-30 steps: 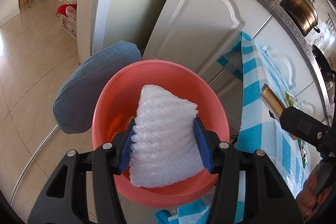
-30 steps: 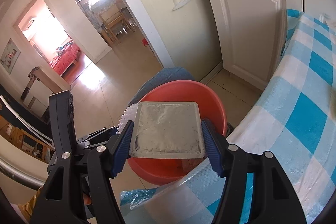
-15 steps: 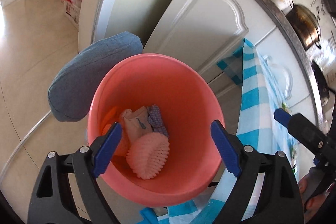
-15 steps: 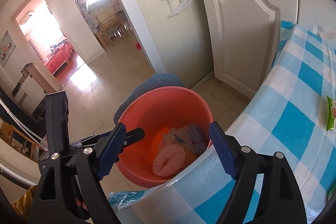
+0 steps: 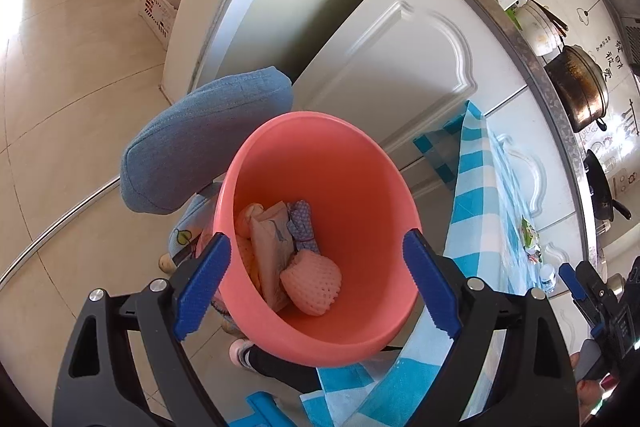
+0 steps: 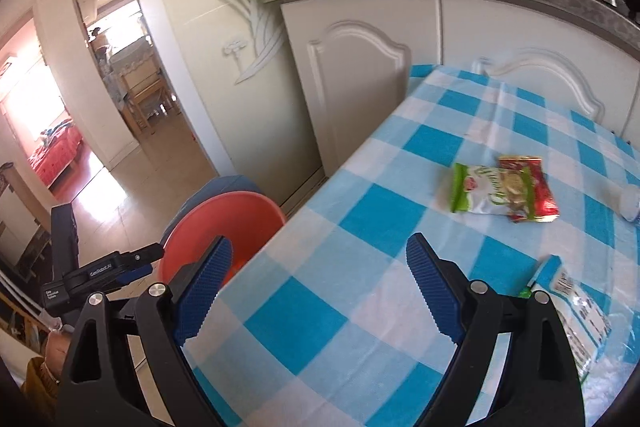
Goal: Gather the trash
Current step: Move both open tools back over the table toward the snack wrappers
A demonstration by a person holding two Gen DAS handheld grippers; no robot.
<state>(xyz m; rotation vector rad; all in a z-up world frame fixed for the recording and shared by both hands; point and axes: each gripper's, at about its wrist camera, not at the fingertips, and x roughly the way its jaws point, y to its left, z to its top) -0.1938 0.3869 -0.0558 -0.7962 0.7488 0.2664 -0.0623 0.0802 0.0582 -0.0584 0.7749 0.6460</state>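
We find the left gripper (image 5: 316, 281) poised over the bin (image 5: 362, 151), its blue jaws spread wide and gripping nothing; the bin's mouth fills the gap between them. Inside the bin we note a foam net (image 5: 311, 283) lying at the bottom toward the near wall, a flat pouch (image 5: 272, 247) standing on edge just beside it, and a small patterned wrapper (image 5: 301, 225) touching the pouch on the far side. All three lie well below the jaw tips, within the span of the jaws but apart from them. A blue cushion (image 5: 204, 143) sits against the bin's far left side. The right gripper (image 6: 318, 285) hangs above the checked tablecloth (image 6: 372, 215), jaws likewise wide apart and empty. Its left jaw overlaps the bin's rim (image 6: 224, 211) at the table edge; its right jaw stands over the cloth. Remaining trash on the cloth lies beyond and to the right of the jaws: a green packet (image 6: 476, 193) with a red packet (image 6: 532, 187) touching and partly overlapping it, a white bottle (image 6: 630, 203) near the right edge, only partly in view, and a blue-and-white bag (image 6: 576, 311) just outside the right jaw. None of these items lies between the right jaws. The left gripper also shows at the lower left of the right wrist view, beside the bin.
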